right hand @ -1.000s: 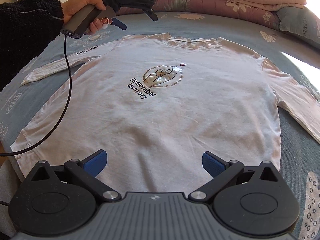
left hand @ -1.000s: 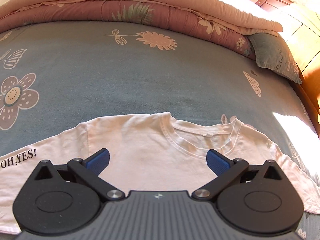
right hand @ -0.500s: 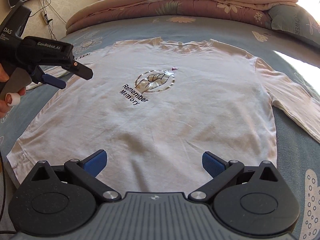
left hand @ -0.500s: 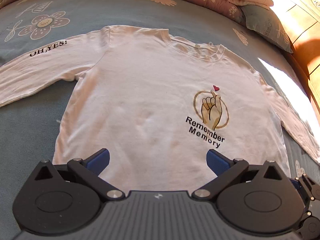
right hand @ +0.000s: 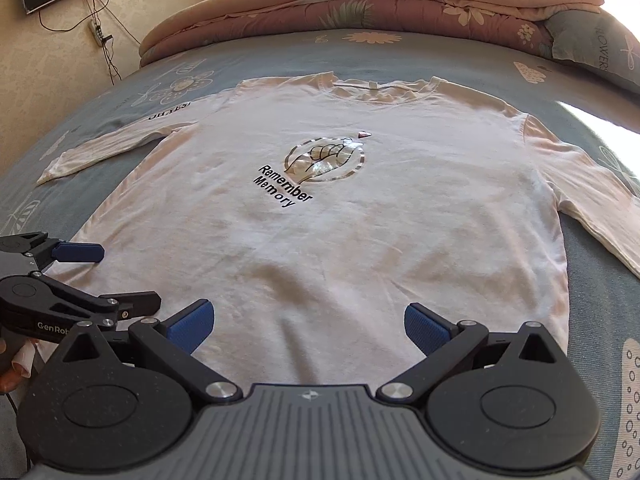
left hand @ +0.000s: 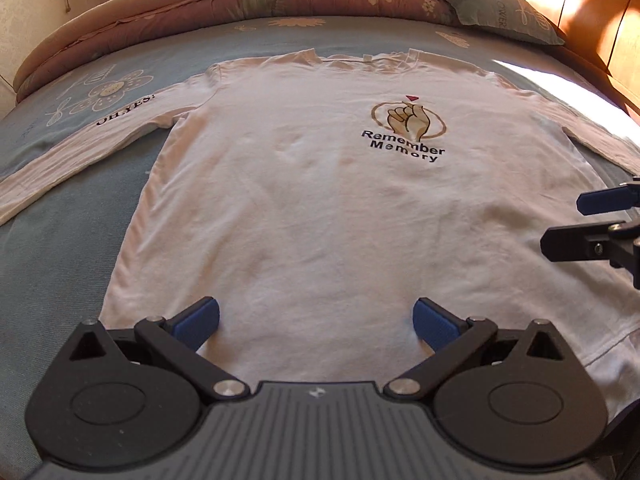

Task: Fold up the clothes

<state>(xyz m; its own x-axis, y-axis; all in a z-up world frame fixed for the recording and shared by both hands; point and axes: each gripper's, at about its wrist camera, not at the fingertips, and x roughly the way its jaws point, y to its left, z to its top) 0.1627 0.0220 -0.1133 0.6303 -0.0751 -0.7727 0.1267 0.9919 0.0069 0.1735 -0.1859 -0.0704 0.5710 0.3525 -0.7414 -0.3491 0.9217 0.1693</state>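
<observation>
White long-sleeved shirt (left hand: 320, 200): lying flat, front up, sleeves spread, on the blue flowered bedsheet (left hand: 72, 240). Left gripper (left hand: 316, 320) and right gripper (right hand: 306, 322): both hovering over the hem, fingers spread wide, gripping nothing. Containers: none showing.

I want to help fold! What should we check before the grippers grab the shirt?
1. Shirt lying flat, print up: ok.
2. Both sleeves spread out to the sides: ok.
3. Left gripper fingers open, holding nothing: ok.
4. Right gripper fingers open, holding nothing: ok.
5. Nothing lying on the shirt: ok.
6. Bottom hem straight: cannot tell, the grippers hide it.
</observation>
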